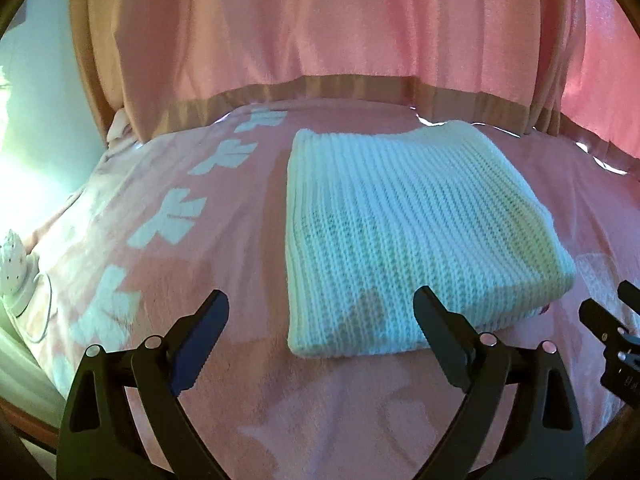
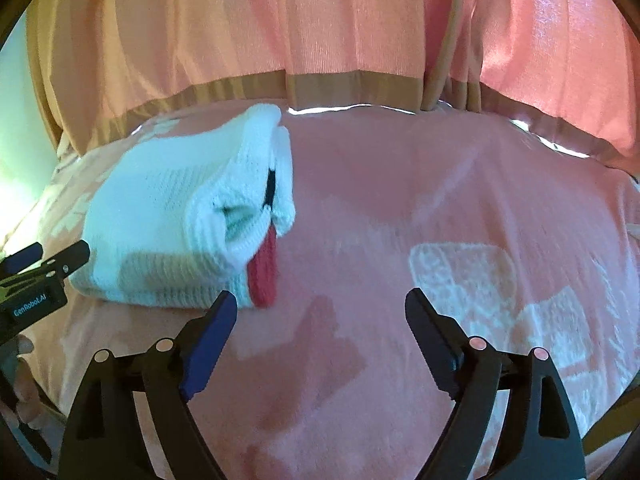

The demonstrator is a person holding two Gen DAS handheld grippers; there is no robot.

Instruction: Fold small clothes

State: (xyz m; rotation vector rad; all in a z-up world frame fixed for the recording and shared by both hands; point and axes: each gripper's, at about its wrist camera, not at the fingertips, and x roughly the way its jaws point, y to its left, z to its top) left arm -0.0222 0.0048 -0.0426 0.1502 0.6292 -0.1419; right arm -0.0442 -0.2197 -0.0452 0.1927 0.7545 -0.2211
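The left gripper (image 1: 320,312) stands wide open with nothing between its fingers; its right finger (image 1: 440,328) overlaps the near edge of the sweater (image 1: 408,232) in the picture, but whether it touches the knit cannot be told. The right gripper (image 2: 320,312) is also wide open and holds nothing. Its left finger (image 2: 208,344) sits just beside the sweater's (image 2: 168,216) near right corner, and only the blanket (image 2: 400,200) lies between the fingers.

The sweater, a white ribbed knit, lies folded into a flat block on the pink blanket (image 1: 200,240), just this side of the curtain (image 1: 320,32). From the right wrist view, a red strip (image 2: 266,276) hangs out of the sweater's open right side; what it belongs to is hard to make out. A dark slit shows in the folds there too, unclear.

The right gripper's tips (image 1: 608,312) show at the right edge of the left wrist view, mostly cut off. The left gripper (image 2: 44,262) likewise pokes in left of the sweater in the right wrist view, partly cut off. A small white spotted object (image 1: 16,264) sits far left of the sweater, half out of frame and not identifiable. The right wrist view is somewhat blurred.
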